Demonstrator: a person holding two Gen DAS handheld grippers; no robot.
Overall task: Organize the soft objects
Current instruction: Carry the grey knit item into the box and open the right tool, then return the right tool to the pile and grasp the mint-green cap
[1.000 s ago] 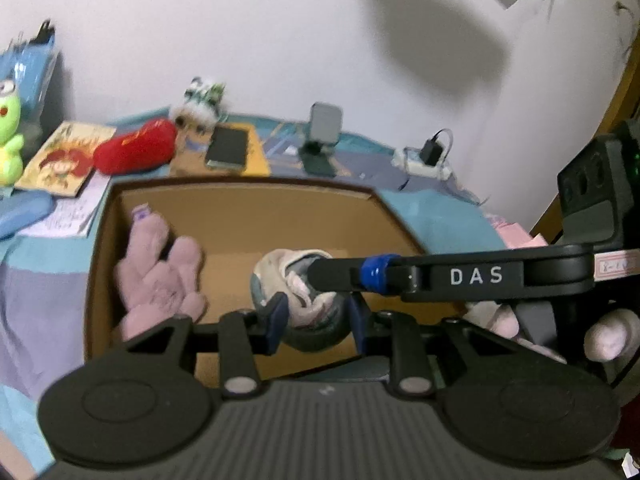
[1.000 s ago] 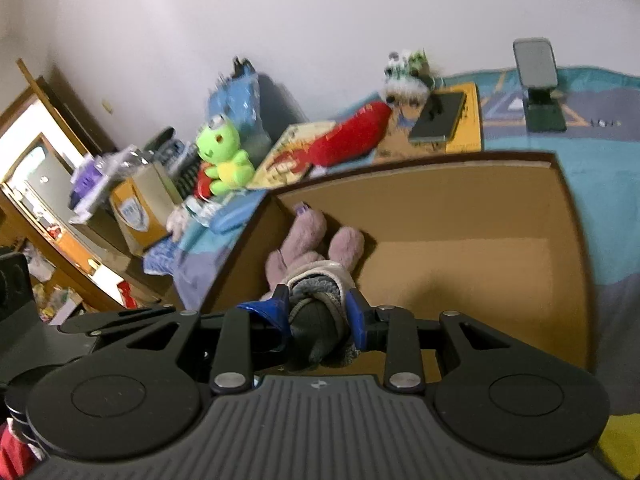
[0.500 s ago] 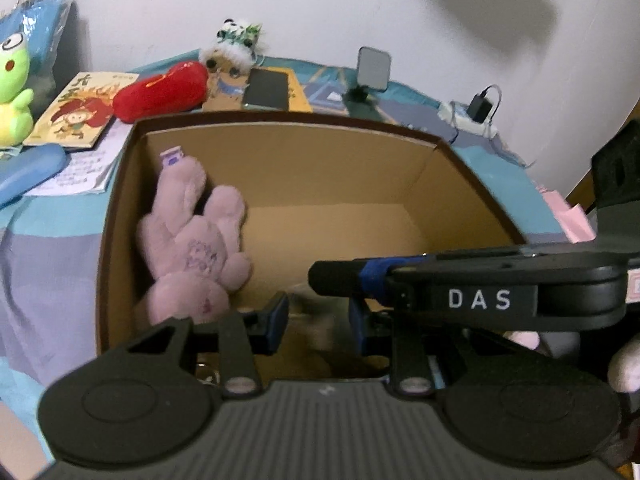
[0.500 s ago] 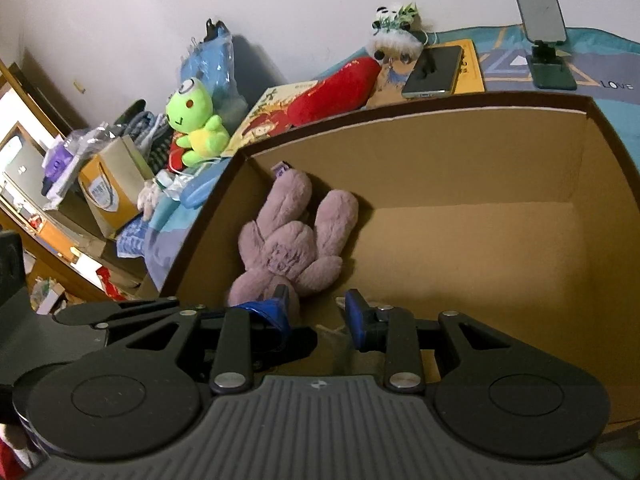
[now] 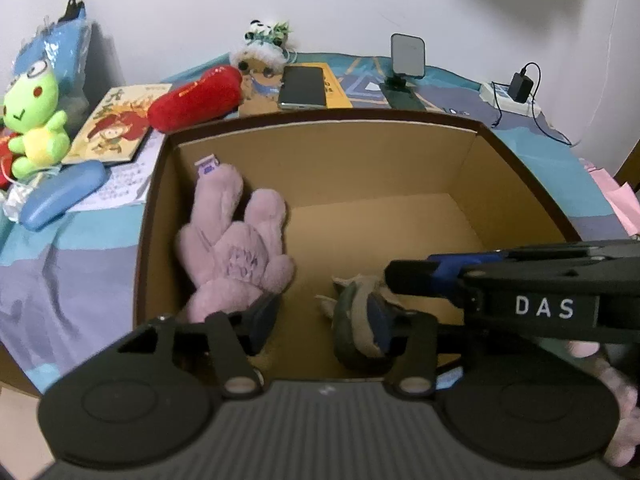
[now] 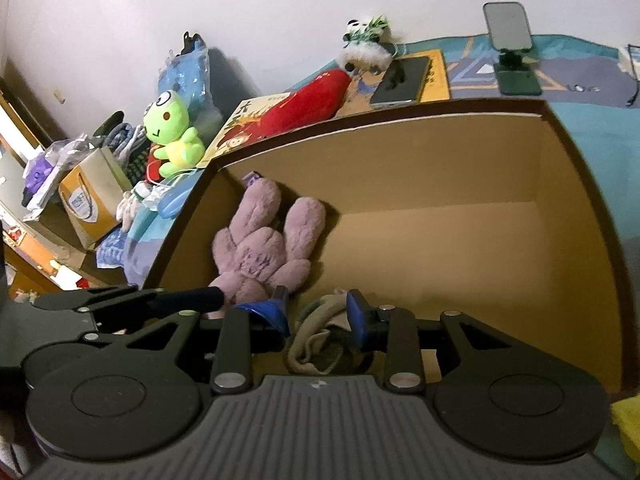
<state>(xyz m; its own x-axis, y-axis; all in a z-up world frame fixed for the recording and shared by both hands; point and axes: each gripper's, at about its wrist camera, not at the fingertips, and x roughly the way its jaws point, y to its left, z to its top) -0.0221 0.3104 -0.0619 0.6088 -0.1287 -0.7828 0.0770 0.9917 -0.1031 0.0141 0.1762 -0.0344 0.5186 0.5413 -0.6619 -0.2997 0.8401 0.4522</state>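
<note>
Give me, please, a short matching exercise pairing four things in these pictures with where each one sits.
Things:
1. pink plush rabbit
2. green frog plush
3. red plush
4. grey-and-beige soft toy

Places:
A. outside the cardboard box, at the far left by the wall
B. inside the box, near the front, by the right gripper
C. inside the box, against its left wall
D. behind the box, lying on a picture book

Pairs: 1-C, 2-A, 3-D, 4-B
</note>
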